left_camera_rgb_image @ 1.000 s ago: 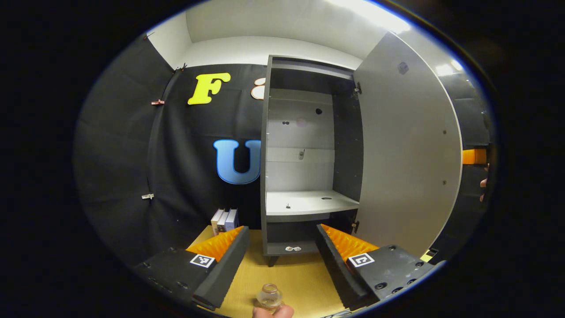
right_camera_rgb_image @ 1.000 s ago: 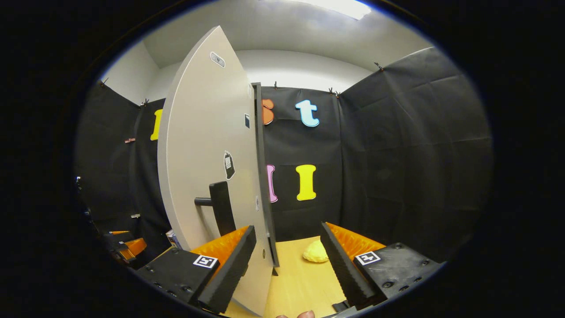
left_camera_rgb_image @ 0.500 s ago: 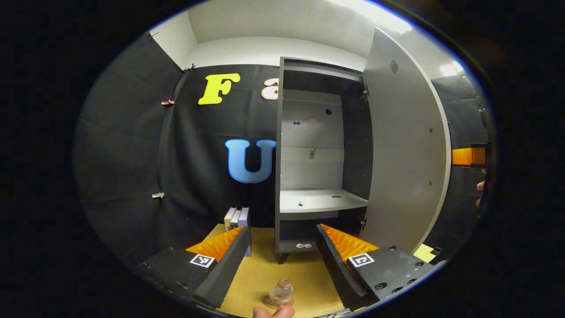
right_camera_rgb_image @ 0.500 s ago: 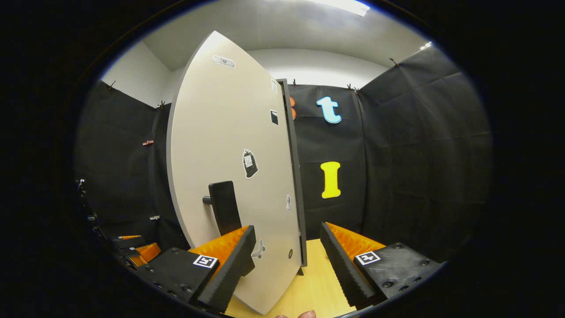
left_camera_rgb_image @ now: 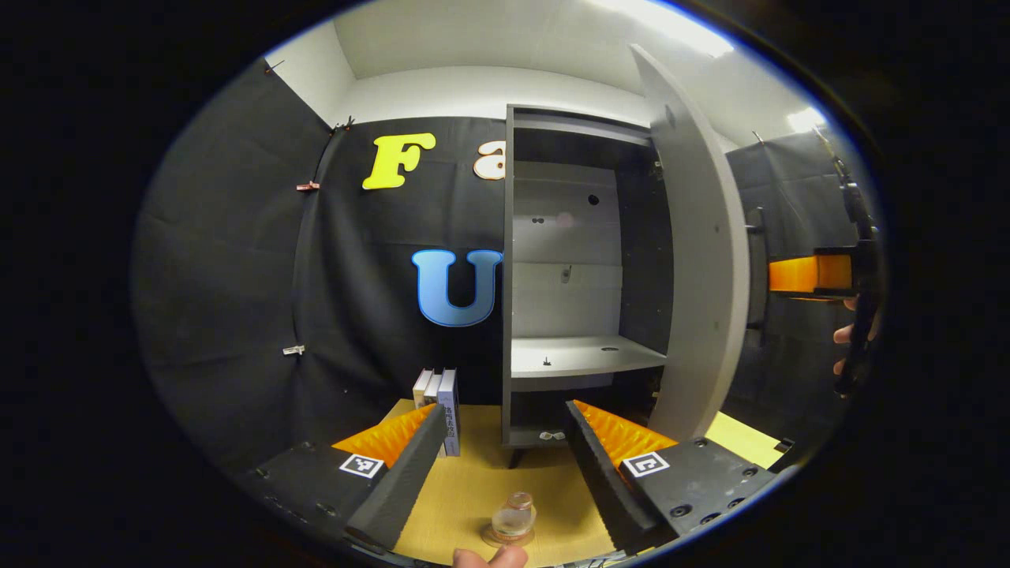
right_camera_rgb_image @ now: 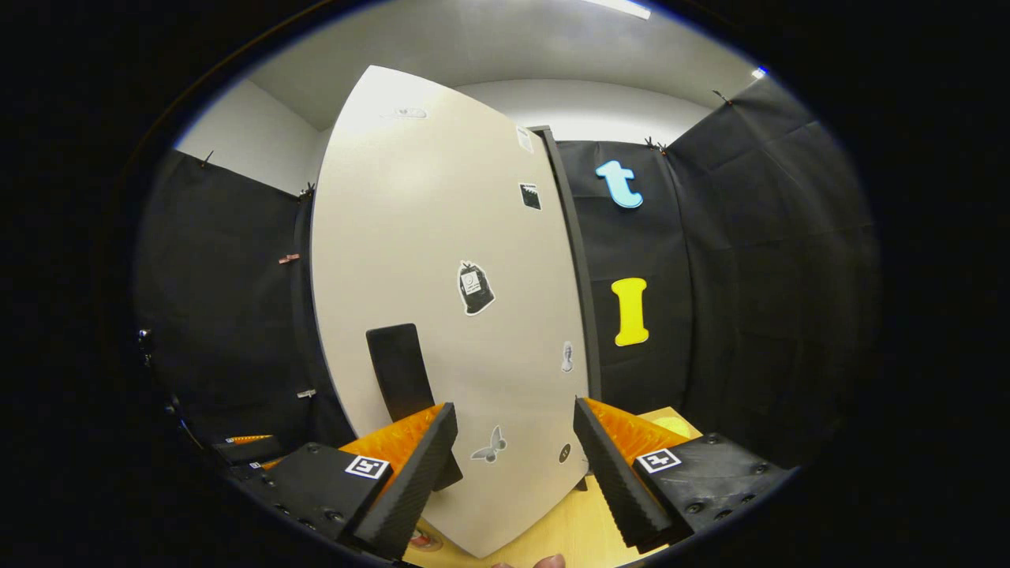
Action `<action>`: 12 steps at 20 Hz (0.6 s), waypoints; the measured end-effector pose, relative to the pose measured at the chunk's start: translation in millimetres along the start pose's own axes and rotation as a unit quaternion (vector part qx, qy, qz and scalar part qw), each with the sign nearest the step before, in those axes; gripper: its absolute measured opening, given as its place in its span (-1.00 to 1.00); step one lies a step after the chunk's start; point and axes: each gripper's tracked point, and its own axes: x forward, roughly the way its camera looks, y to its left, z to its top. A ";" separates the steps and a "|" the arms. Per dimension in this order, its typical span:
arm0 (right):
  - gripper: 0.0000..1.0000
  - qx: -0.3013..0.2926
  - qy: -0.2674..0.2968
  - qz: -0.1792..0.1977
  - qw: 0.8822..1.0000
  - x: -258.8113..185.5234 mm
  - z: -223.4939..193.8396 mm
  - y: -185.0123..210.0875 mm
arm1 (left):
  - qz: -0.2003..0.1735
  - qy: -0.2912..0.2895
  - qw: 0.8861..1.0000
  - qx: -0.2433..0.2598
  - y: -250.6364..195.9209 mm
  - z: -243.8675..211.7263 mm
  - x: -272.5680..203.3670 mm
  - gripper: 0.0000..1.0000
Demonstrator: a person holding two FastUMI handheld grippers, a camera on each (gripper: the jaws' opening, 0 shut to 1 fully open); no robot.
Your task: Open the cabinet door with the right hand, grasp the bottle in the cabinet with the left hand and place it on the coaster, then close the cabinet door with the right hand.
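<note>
We've got the right claw [right_camera_rgb_image: 511, 442] wide open facing the half-shut cabinet door [right_camera_rgb_image: 442, 315], handle [right_camera_rgb_image: 398, 371] just left of it.

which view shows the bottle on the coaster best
The left gripper view: the clear bottle stands upright on the round coaster, low in the picture between the open fingers. In the right gripper view the cabinet door stands in front, and I cannot make the bottle out there.
</note>
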 end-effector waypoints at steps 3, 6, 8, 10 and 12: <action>0.95 -0.004 0.013 0.021 1.000 20.3 -8.9 20.0 | 0.004 0.001 1.000 0.003 -0.3 -0.5 -0.6 0.88; 0.96 -0.007 0.024 0.046 0.999 25.5 -6.7 25.3 | 0.007 0.002 1.000 0.003 -1.2 1.4 -3.3 0.88; 0.95 -0.012 0.021 0.055 0.998 25.7 -5.5 21.8 | 0.008 -0.001 1.000 0.004 -2.3 5.4 -3.4 0.88; 0.95 -0.017 0.021 0.056 0.998 25.8 -4.2 14.3 | 0.007 -0.005 1.000 0.003 -4.3 10.4 -2.2 0.88; 0.95 -0.016 0.022 0.054 0.998 20.2 -8.0 5.0 | 0.005 -0.009 1.000 0.001 -7.7 15.8 0.3 0.88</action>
